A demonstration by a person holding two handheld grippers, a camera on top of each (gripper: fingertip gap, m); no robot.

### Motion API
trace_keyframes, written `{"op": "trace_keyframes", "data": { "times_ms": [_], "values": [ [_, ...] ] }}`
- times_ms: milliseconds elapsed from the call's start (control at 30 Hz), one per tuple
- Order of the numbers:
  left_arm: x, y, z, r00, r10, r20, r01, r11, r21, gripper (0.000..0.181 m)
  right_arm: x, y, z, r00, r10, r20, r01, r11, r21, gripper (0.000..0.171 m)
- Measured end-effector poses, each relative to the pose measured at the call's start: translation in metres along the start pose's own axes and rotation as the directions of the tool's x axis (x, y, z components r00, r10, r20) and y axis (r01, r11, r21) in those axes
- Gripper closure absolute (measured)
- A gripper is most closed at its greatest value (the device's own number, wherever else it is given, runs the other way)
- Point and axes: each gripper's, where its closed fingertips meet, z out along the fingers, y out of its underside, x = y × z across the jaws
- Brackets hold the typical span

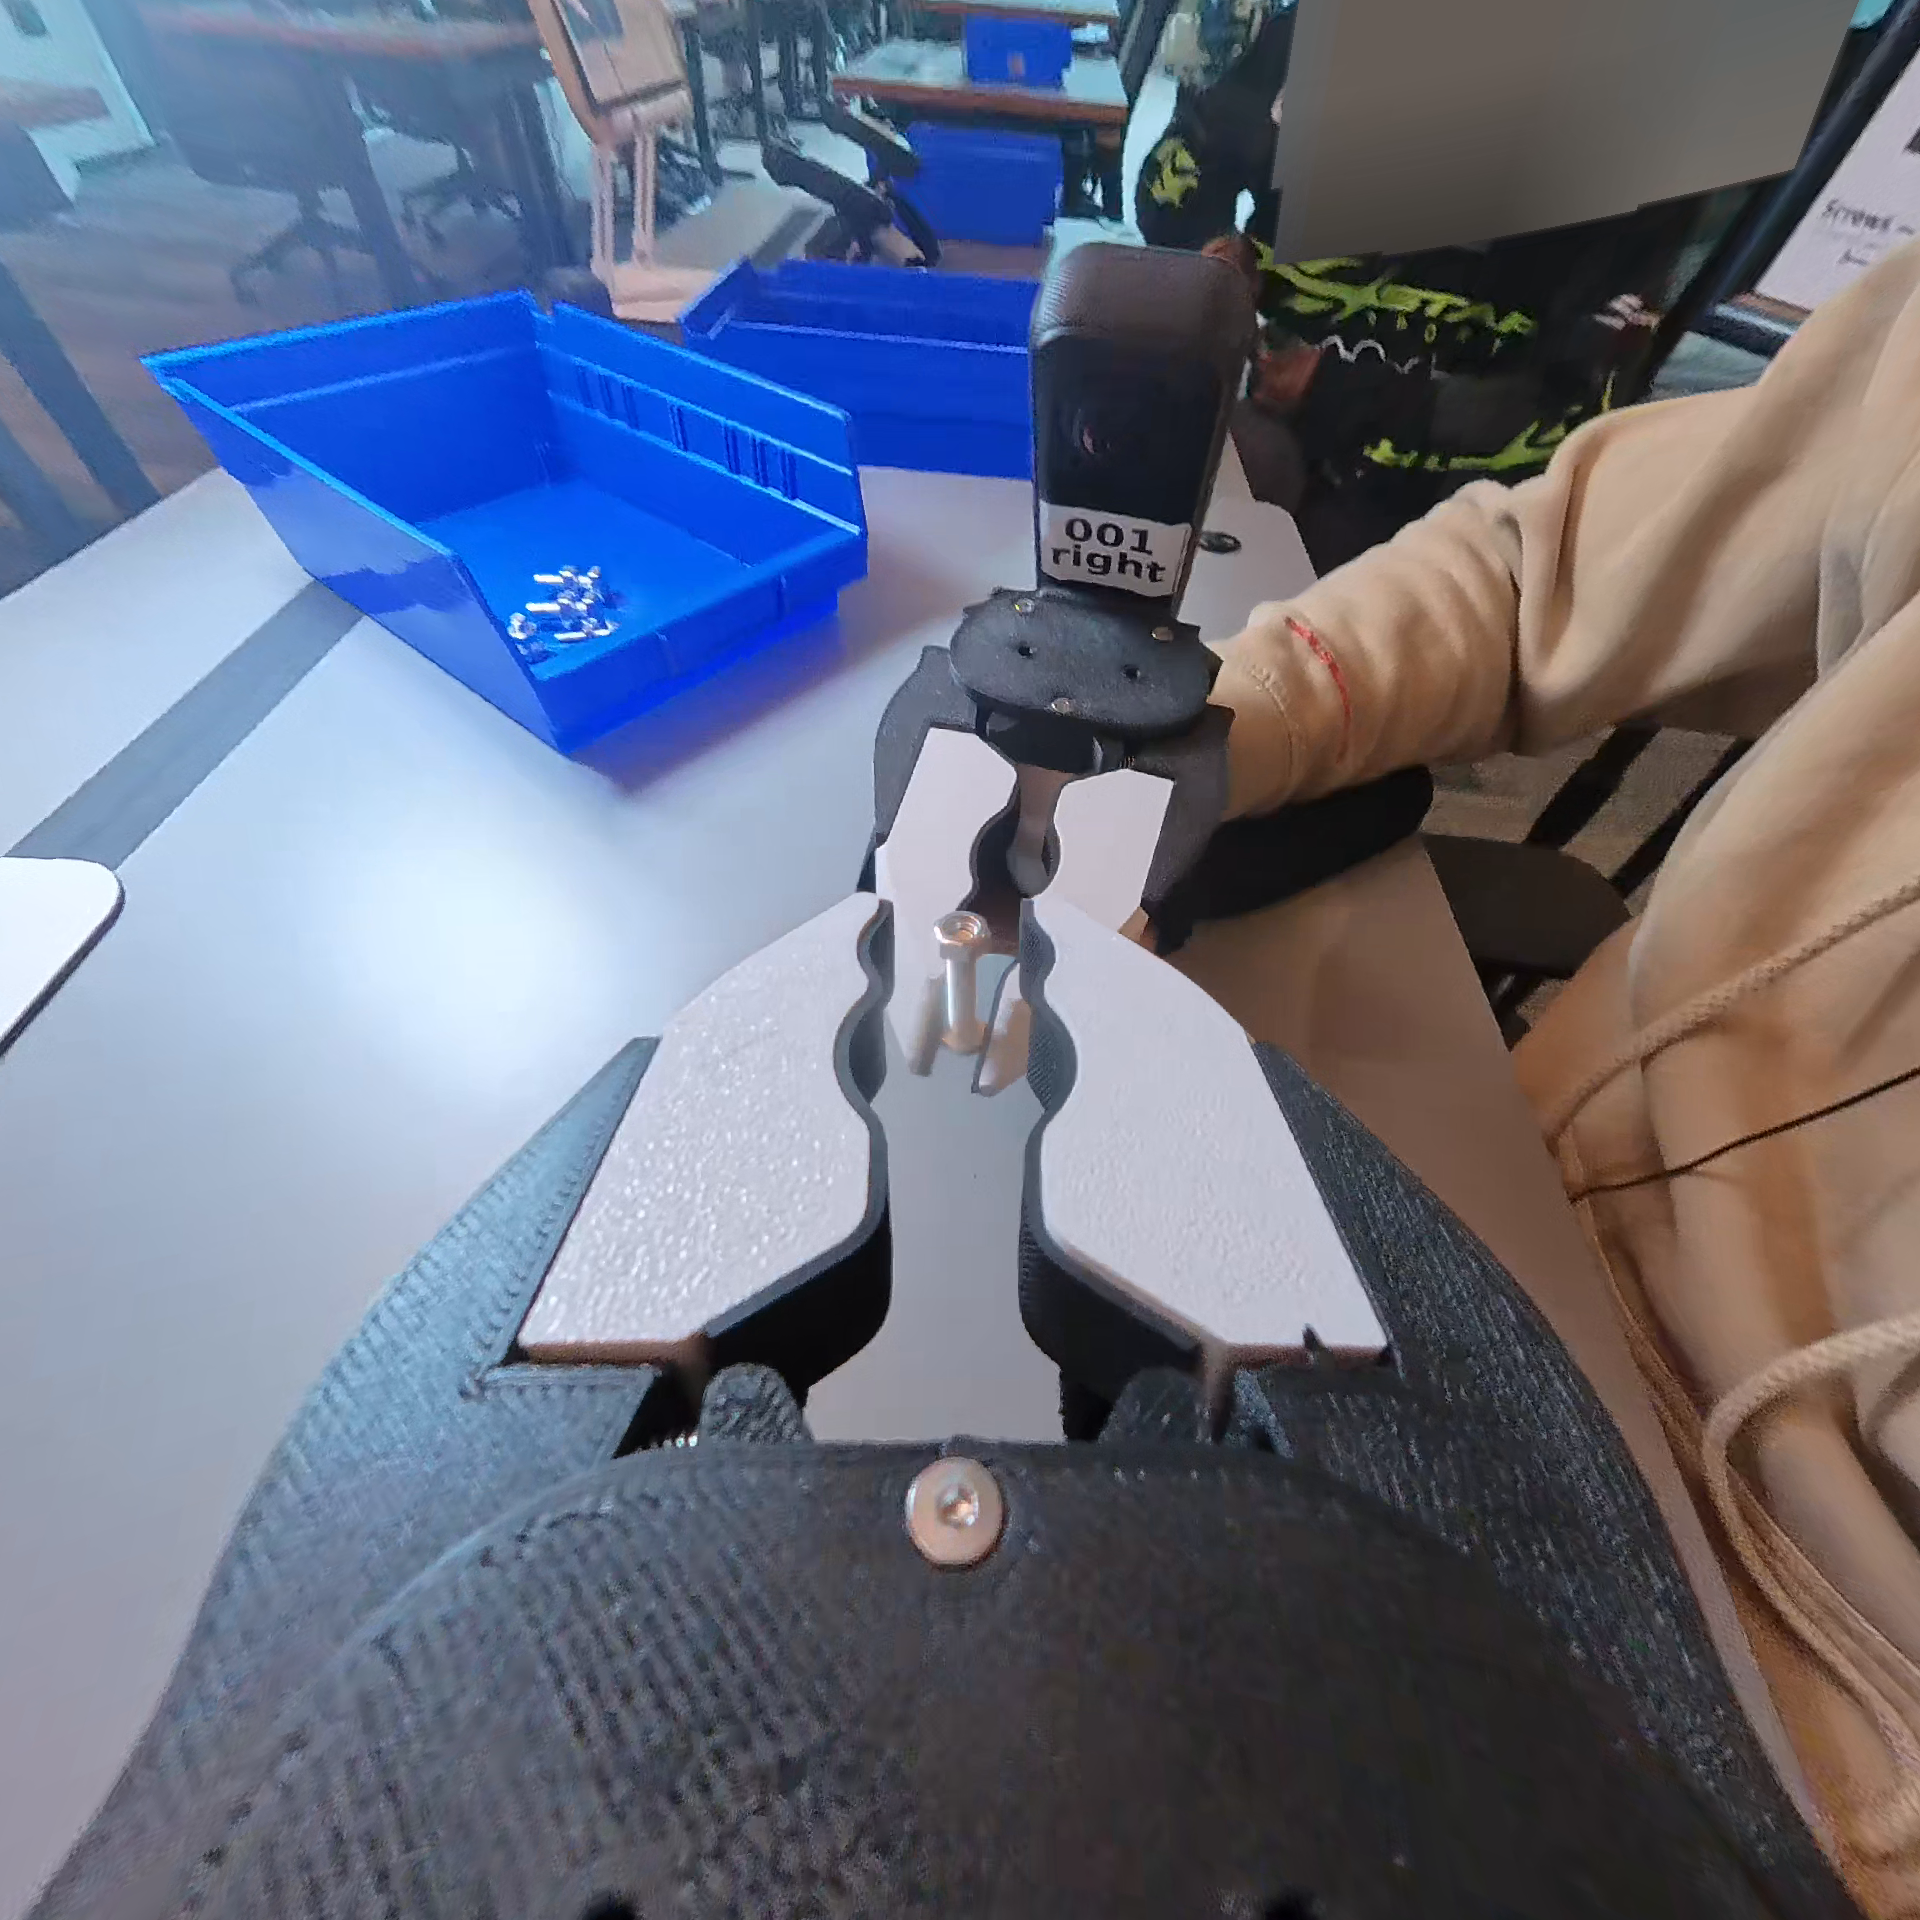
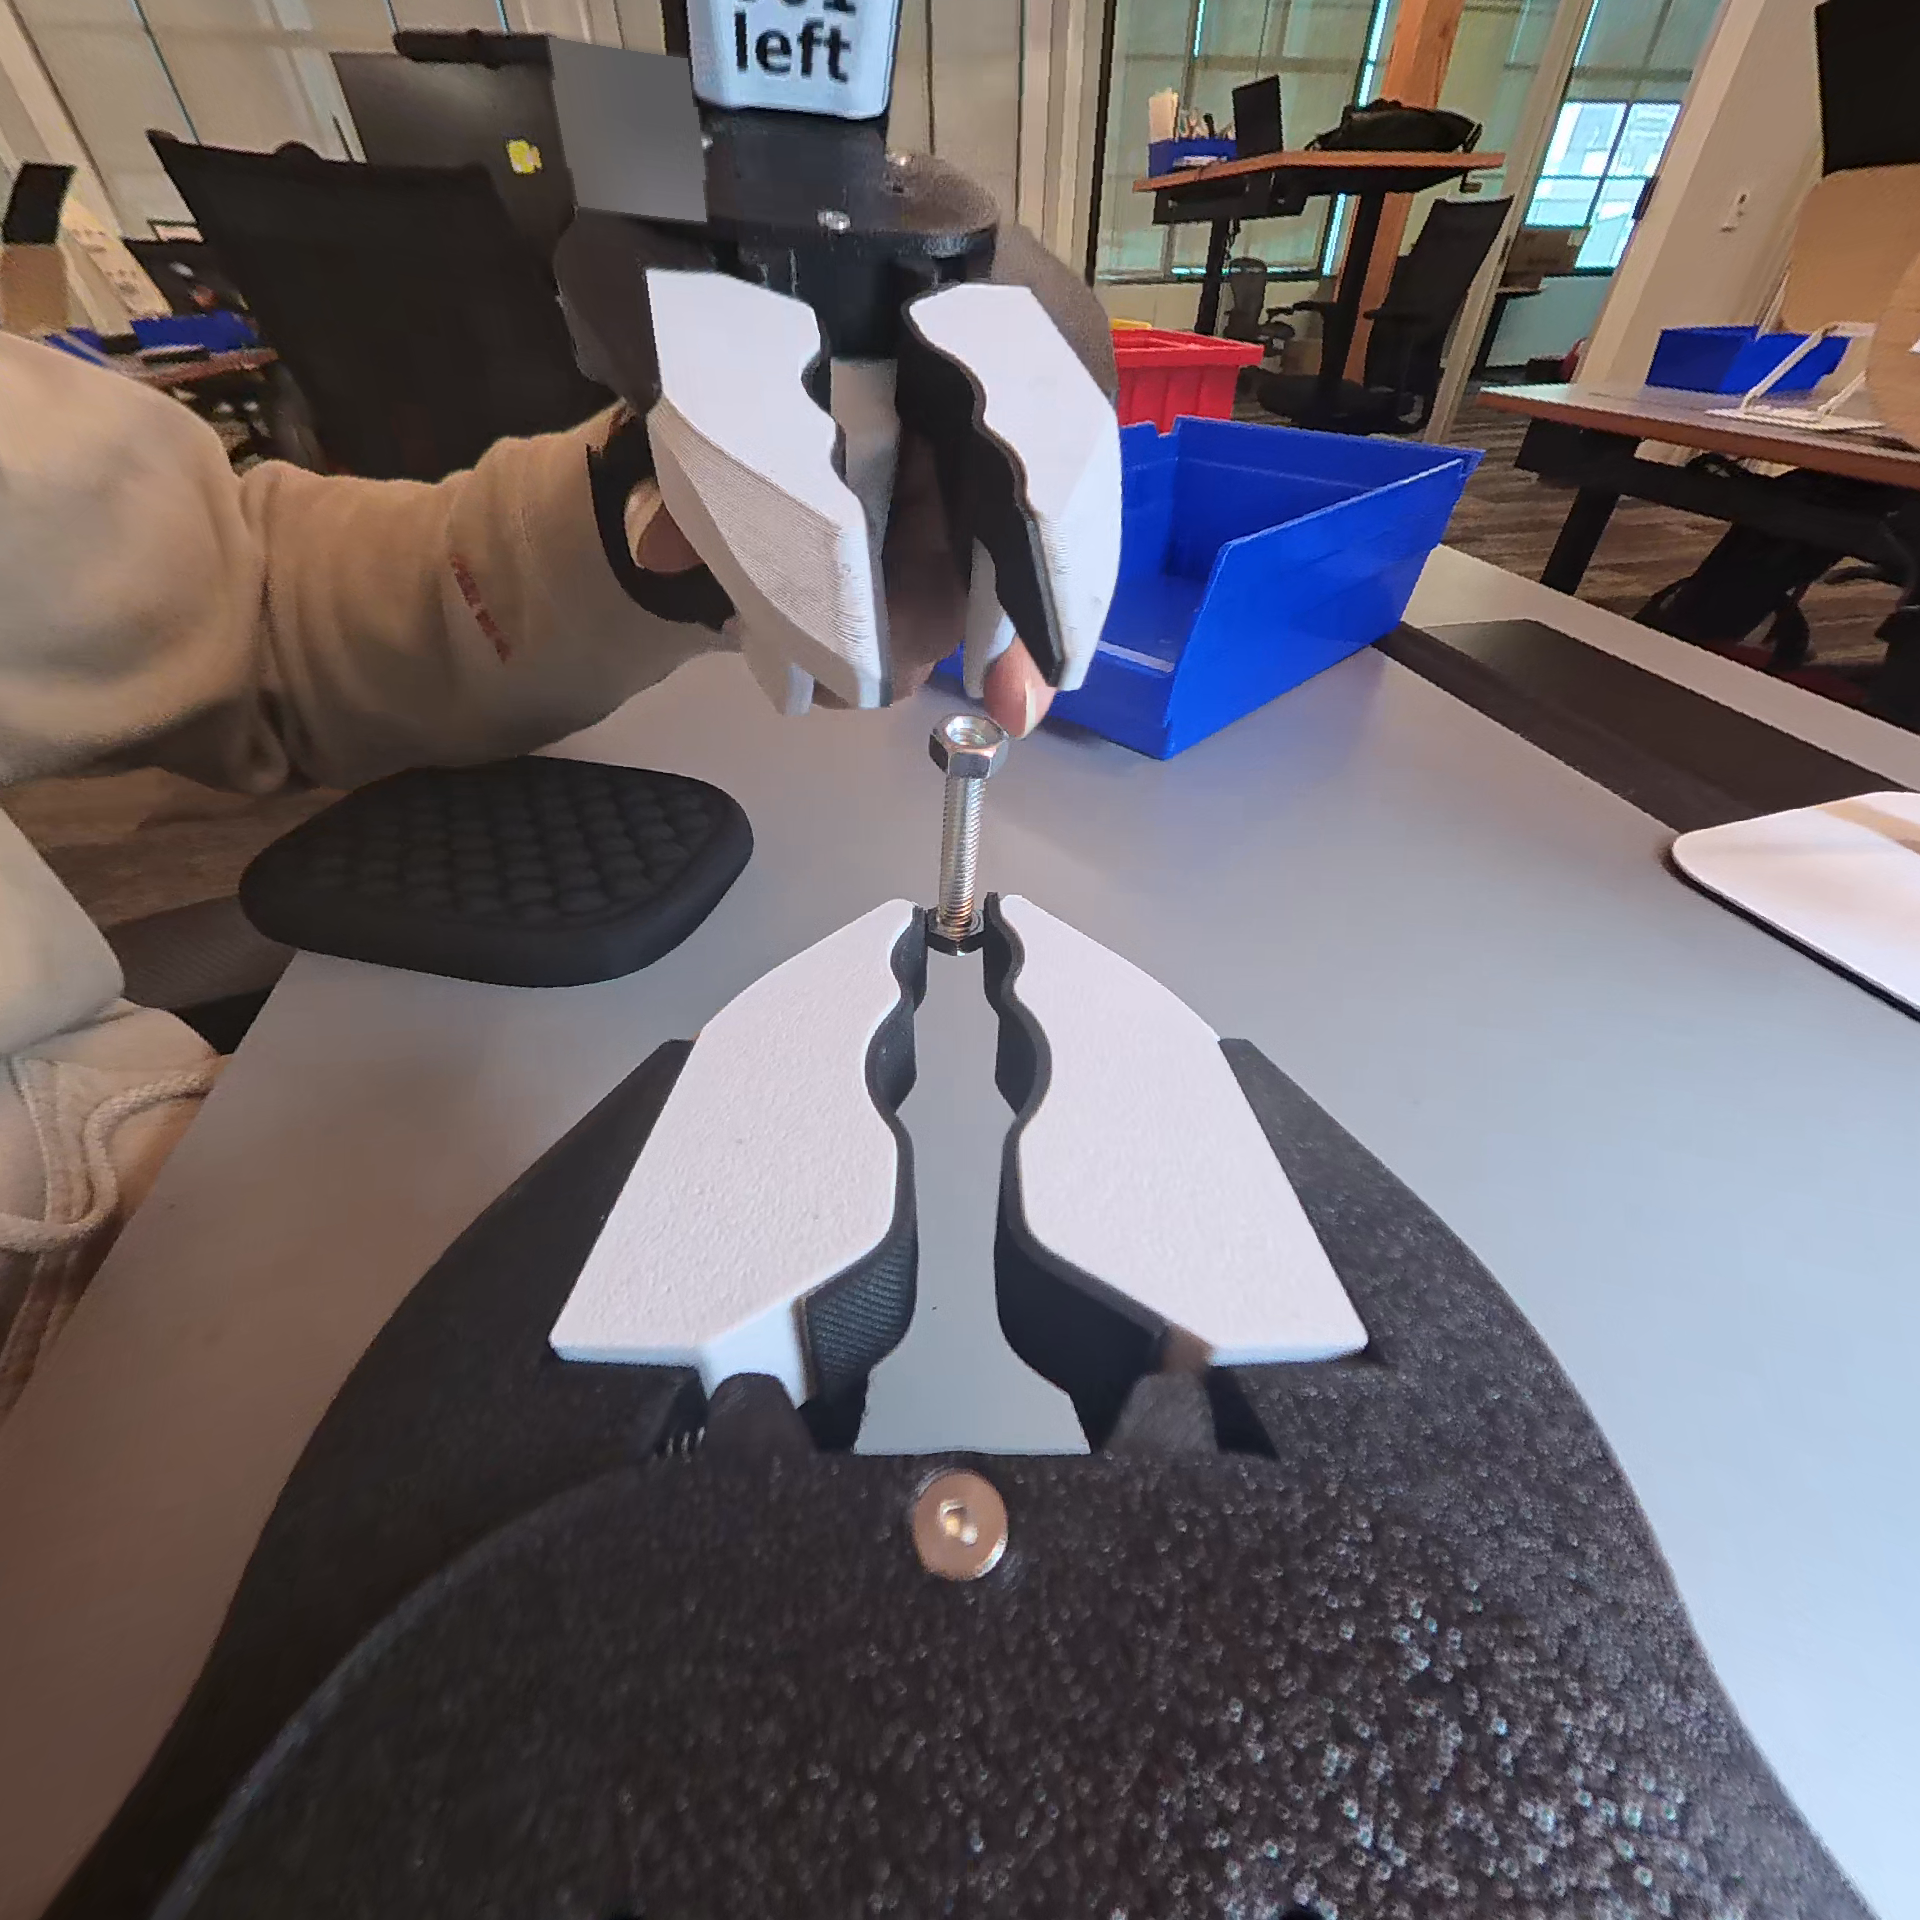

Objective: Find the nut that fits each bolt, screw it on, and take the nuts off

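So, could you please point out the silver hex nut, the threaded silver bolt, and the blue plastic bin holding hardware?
Silver hex nut [image 2: 968,744]: right wrist view, its top face.
Threaded silver bolt [image 2: 958,852]: right wrist view, mid-shaft.
Blue plastic bin [image 1: 665,665]: left wrist view, front lip.

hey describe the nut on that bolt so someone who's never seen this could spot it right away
Start at the right gripper, shut on a bolt held upright above the grey table. The hex nut caps its top end, just under the left gripper; other hardware lies in the blue bin.
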Motion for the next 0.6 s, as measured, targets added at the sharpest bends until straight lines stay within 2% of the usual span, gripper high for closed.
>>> {"op": "trace_keyframes", "data": {
  "times_ms": [600],
  "values": [
    [-0.0052,0.0071,-0.0038,1.000,-0.016,0.005,0.015,0.999,0.048,0.169,-0.0011,-0.0082,-0.0028,1.000,-0.019,0.006,0.019,0.998,0.055,0.161]
  ]
}}
